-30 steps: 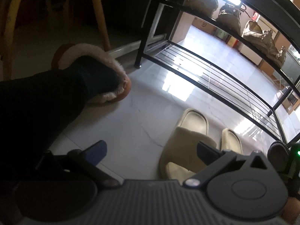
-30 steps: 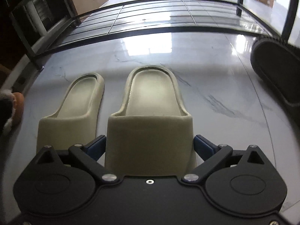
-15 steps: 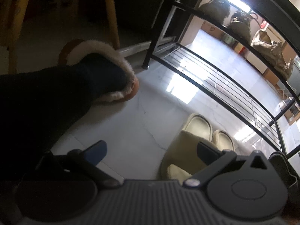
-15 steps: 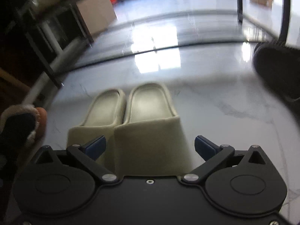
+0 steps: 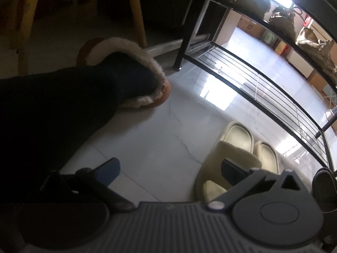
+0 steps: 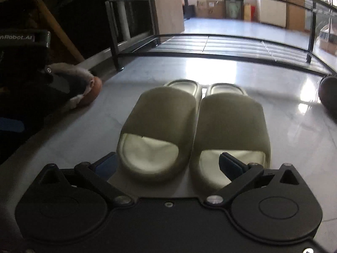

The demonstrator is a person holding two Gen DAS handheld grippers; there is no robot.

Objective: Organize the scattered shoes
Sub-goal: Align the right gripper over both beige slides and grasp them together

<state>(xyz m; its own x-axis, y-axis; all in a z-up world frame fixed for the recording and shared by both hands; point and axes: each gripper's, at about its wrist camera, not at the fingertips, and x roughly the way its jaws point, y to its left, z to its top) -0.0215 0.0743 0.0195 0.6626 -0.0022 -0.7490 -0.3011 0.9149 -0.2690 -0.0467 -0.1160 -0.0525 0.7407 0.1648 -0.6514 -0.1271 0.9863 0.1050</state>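
Hovering wide and empty, the right claw (image 6: 168, 164) faces two olive slides (image 6: 160, 126) lying side by side on the floor (image 6: 294, 126), left claw (image 5: 168, 168) equally wide.

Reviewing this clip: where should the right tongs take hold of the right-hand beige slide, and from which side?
Probably the broad strap of the right-hand slide, coming from its open toe end, which faces the right tongs. The strap arches above the footbed, so one finger could slip under and one over.
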